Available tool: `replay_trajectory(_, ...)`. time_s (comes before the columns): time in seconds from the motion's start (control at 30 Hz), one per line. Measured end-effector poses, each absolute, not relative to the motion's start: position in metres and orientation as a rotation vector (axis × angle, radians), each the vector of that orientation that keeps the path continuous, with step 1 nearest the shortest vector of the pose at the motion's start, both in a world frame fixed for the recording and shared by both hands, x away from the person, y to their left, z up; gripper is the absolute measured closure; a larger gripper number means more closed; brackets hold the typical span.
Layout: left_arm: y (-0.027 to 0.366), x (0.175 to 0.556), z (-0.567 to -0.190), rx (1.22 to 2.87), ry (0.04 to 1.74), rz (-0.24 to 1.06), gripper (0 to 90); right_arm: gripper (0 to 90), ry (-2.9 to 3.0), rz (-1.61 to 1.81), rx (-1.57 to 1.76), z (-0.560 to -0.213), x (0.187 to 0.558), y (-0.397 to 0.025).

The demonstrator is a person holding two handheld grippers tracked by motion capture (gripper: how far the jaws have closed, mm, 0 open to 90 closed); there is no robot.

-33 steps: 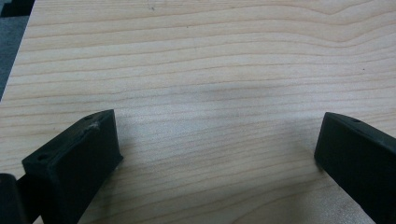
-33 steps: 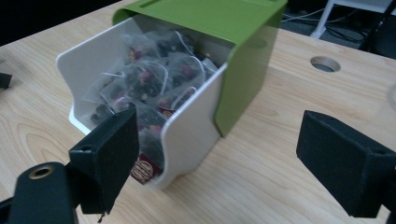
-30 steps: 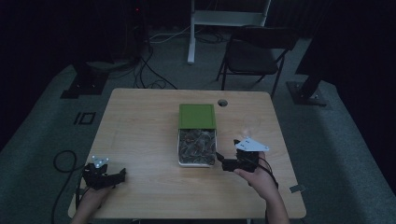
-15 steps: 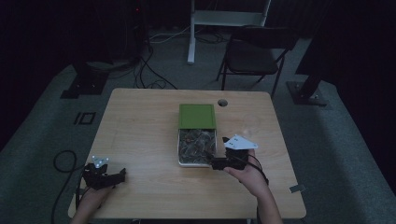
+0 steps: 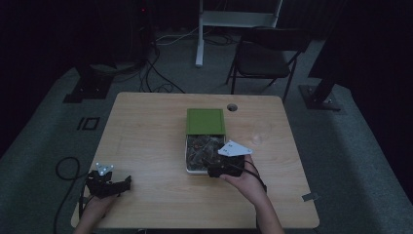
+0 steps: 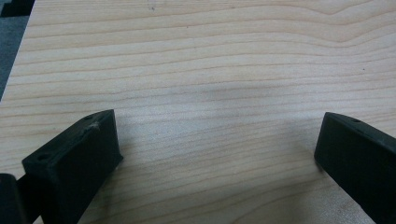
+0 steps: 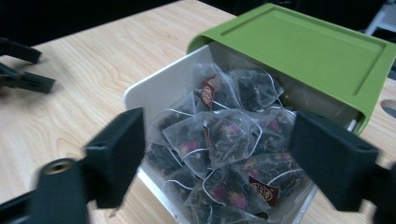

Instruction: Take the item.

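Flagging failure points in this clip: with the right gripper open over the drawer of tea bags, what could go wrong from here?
The right gripper has its jaws spread wide above the heaped tea bags, so it might pinch several at once or snag a string. The white drawer juts from its green case; a downward push could shift it. The left gripper rests open on the table, not bracing anything.
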State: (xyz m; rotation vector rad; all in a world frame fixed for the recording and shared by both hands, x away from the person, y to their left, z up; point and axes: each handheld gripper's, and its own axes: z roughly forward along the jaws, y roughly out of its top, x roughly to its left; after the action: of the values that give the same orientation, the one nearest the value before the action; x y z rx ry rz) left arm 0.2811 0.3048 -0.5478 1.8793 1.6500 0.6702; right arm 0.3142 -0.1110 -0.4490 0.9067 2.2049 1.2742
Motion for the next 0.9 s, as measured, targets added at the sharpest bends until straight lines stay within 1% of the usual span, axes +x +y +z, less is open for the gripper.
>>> replay_trajectory(0.13,0.305,0.281,-0.548,1.878,1.650,0.671,0.5,24.9,2.220,1.233,0.954,-0.453,0.317,-0.105)
replay_trajectory(0.27,0.305,0.281,-0.548,1.878,1.650,0.671,0.5,29.7,2.200,1.211,0.981,-0.456,0.318,-0.098)
replay_trajectory(0.3,0.305,0.281,-0.548,1.876,1.650,0.671,0.5,32.8,2.195,1.199,0.987,-0.457,0.318,-0.096)
replay_trajectory(0.4,0.305,0.281,-0.548,1.878,1.650,0.671,0.5,36.5,2.179,1.191,1.027,-0.459,0.320,-0.093)
replay_trajectory(0.57,0.305,0.281,-0.548,1.878,1.650,0.671,0.5,39.4,2.167,1.148,1.048,-0.464,0.321,-0.088)
replay_trajectory(0.63,0.305,0.281,-0.548,1.878,1.650,0.671,0.5,43.4,2.171,1.131,1.081,-0.466,0.321,-0.087)
replay_trajectory(0.73,0.305,0.281,-0.548,1.878,1.650,0.671,0.5,46.9,2.159,1.144,1.117,-0.468,0.323,-0.087)
replay_trajectory(0.9,0.305,0.281,-0.548,1.876,1.651,0.671,0.5,49.1,2.147,1.150,1.157,-0.470,0.325,-0.087)
